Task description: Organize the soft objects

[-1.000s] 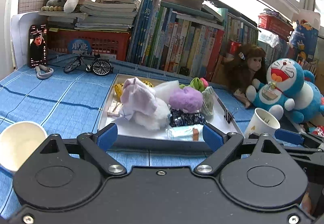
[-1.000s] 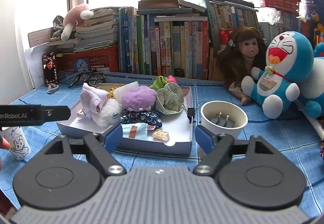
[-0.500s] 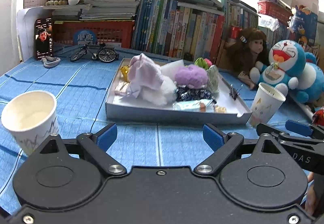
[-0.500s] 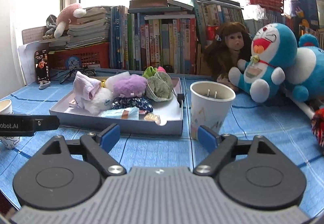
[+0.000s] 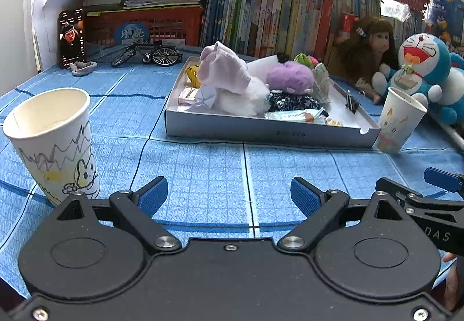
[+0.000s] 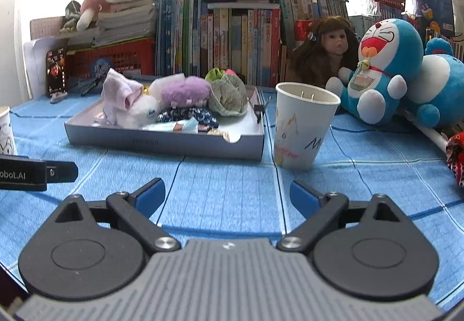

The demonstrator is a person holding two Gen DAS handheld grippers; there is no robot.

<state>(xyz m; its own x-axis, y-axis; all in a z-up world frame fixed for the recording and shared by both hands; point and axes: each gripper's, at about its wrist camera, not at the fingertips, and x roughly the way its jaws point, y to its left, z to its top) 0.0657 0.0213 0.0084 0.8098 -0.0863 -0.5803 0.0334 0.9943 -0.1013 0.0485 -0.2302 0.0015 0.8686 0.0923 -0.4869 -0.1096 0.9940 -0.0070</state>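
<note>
Both grippers hover low over the blue cloth [image 5: 203, 176], short of the tray [image 5: 261, 129]; left gripper [image 5: 229, 195] and right gripper [image 6: 227, 195] both spread wide, holding nothing. Left cup [image 5: 52, 141] stands near the left one, right cup [image 6: 301, 123] just beside the tray's right corner. Soft items sit piled in the tray: pink cloth [image 5: 223, 68], purple plush [image 5: 290, 77]. Best approach is probably over the front wall, dropping onto the topmost piece and pinching only that, without snagging neighbours.

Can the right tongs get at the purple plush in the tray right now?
Probably yes: the right tongs are open and empty, the purple plush sits exposed atop the tray's pile, with only bare tablecloth between.
</note>
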